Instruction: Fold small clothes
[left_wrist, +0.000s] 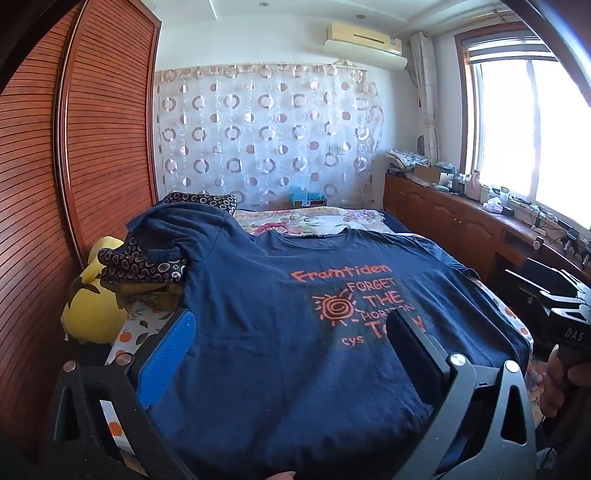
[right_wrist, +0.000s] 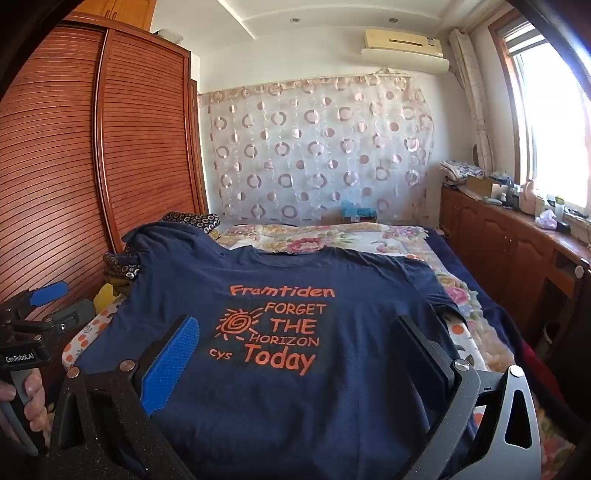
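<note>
A navy T-shirt (left_wrist: 266, 332) (right_wrist: 332, 398) with an orange print lies face up on the bed, collar at the far side and hem near me. Its left sleeve (left_wrist: 177, 225) is draped up over a pile of dark patterned clothes. In the left wrist view my left gripper (left_wrist: 293, 314) hovers over the shirt's lower left part, jaws wide open and holding nothing. My right gripper (right_wrist: 297, 321) hovers over the lower middle, just as wide open and also holding nothing. Each gripper shows at the edge of the other's view, left gripper (right_wrist: 59, 304), right gripper (left_wrist: 554, 295), with a person's hand on its handle.
A yellow plush toy (left_wrist: 92, 306) and dark patterned garments (left_wrist: 144, 262) lie at the bed's left edge, against a louvred wooden wardrobe (left_wrist: 103, 129). A floral bedspread (right_wrist: 332, 236) covers the far bed. Cluttered low wooden cabinets (right_wrist: 498, 236) run under the window on the right.
</note>
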